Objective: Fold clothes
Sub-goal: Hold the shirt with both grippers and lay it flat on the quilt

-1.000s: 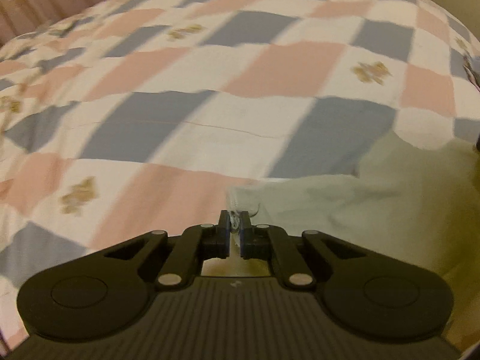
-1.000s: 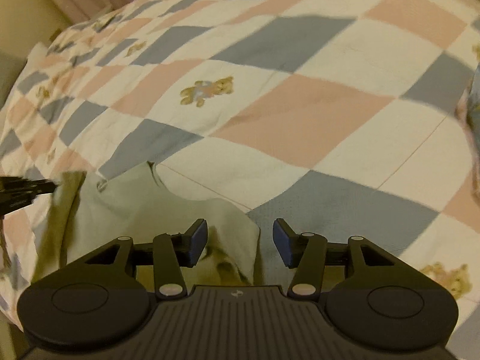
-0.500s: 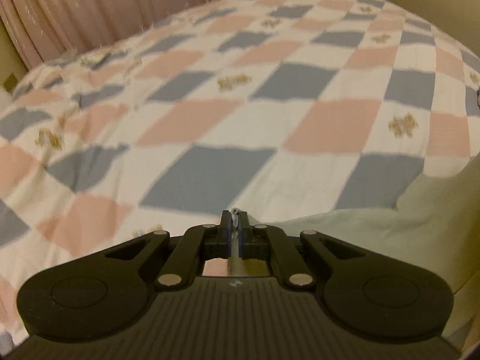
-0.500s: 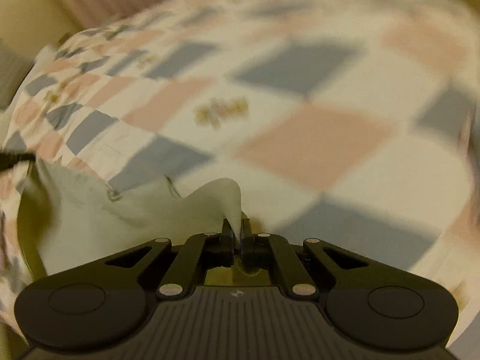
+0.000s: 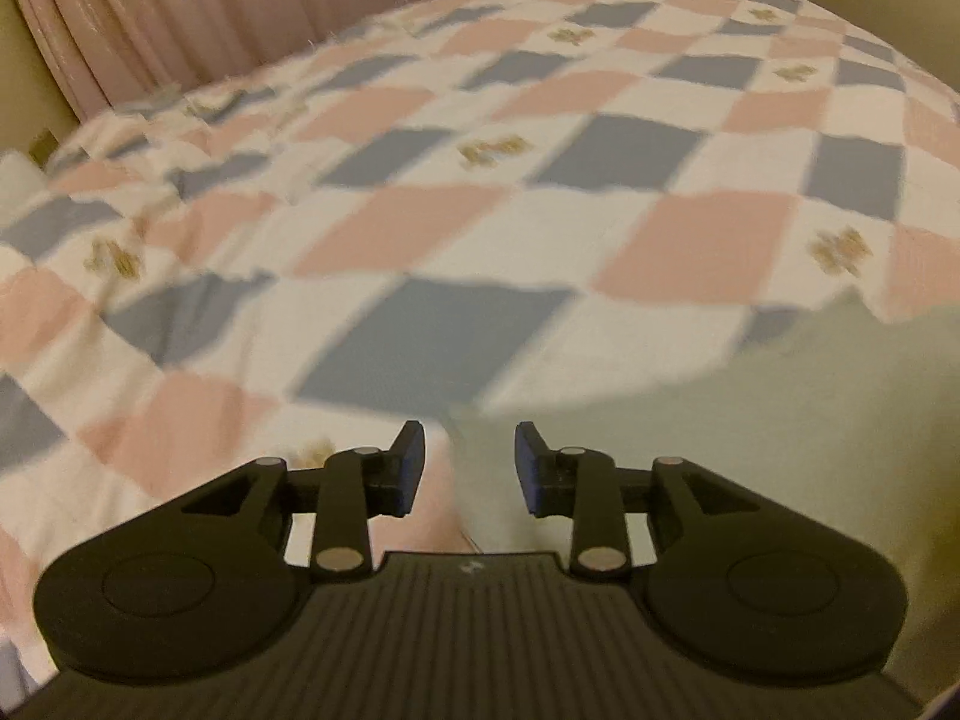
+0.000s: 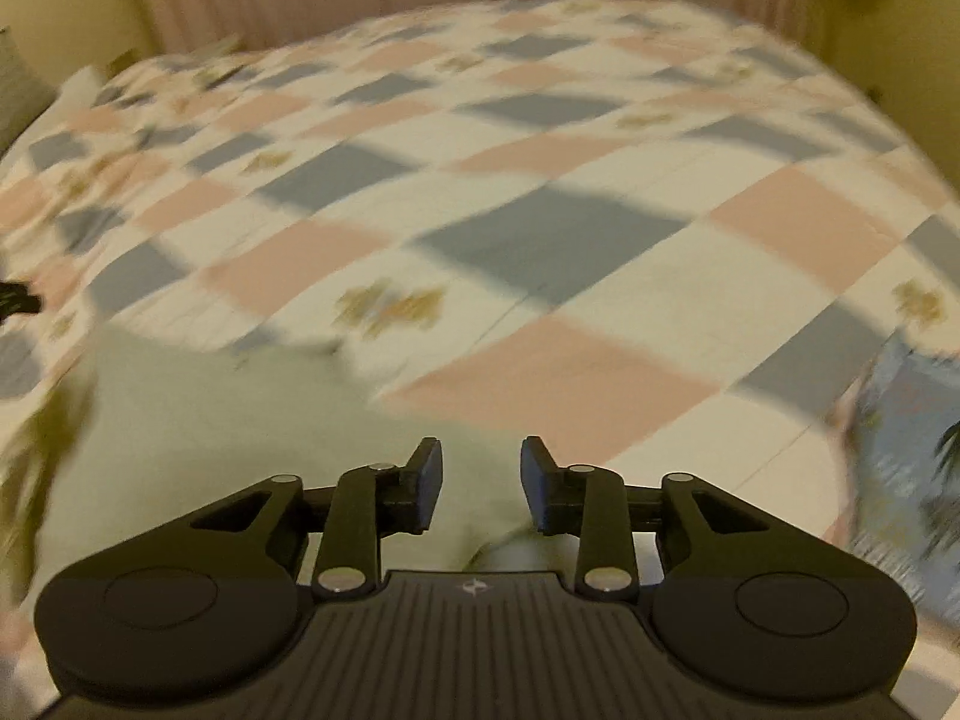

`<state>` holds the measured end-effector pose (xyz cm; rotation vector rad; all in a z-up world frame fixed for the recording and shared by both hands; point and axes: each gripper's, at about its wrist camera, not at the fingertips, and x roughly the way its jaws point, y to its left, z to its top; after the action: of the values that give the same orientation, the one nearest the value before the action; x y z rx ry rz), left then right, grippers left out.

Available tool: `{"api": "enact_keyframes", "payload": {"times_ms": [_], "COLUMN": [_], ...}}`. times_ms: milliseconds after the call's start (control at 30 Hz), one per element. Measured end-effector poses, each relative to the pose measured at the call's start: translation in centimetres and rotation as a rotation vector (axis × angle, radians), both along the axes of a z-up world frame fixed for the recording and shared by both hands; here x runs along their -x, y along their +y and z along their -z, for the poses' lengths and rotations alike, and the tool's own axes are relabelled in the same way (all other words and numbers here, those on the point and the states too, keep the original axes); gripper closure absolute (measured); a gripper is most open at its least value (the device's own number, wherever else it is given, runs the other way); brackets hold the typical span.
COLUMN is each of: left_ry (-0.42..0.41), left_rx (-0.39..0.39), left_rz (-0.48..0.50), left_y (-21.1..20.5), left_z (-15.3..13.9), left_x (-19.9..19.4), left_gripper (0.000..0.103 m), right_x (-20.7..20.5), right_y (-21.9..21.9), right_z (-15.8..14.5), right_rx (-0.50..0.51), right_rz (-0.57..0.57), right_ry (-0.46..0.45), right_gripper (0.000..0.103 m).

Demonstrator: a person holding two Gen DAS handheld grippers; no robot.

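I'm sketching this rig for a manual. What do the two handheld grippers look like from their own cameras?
Both look identical. The left gripper and right gripper are matte black plastic: a ribbed central body bearing a small pale logo, rounded lobes with circular recesses on either side, and linkage arms with silver pivot pins. The fingers carry dark blue pads. No cables, hands or sleeves show.

Left gripper & right gripper: matte black, ribbed centre housing w/ small white logo, round side lobes w/ disc recesses, linkage arms w/ silver pivot pins, blue pads on fingertips.
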<state>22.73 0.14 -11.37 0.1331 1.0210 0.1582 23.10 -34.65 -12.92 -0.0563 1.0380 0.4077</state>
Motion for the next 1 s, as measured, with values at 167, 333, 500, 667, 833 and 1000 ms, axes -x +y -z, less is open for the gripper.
{"api": "enact_keyframes", "payload": {"times_ms": [167, 333, 500, 667, 833, 1000], "left_ry": [0.107, 0.217, 0.278, 0.251, 0.226, 0.252], "left_rx": [0.119, 0.156, 0.148, 0.212, 0.223, 0.211], "left_rz": [0.066, 0.091, 0.03, 0.002, 0.021, 0.001], "left_y": [-3.6, -7.0, -6.9, -4.7, -3.1, -0.6], "left_z": [1.6, 4.2, 6.9, 6.3, 3.5, 2.8], "left_x": [5.9, 11.9, 14.8, 16.1, 18.3, 20.8], "left_gripper": [0.061, 0.037, 0.055, 0.099, 0.101, 0.103], "right_x": [4.4, 6.7, 8.5, 10.5, 12.4, 17.1], "right_y": [3.0, 7.4, 9.0, 10.1, 11.3, 12.3], "right_z": [1.9, 3.5, 3.3, 2.9, 2.4, 2.3], "right_rx": [-0.053, -0.04, -0.013, 0.012, 0.037, 0.087], "right_rz": [-0.193, -0.367, -0.432, -0.485, -0.538, -0.617], "right_ry": [0.115, 0.111, 0.103, 0.106, 0.108, 0.138], "right_gripper": [0.058, 0.053, 0.052, 0.102, 0.102, 0.102]}}
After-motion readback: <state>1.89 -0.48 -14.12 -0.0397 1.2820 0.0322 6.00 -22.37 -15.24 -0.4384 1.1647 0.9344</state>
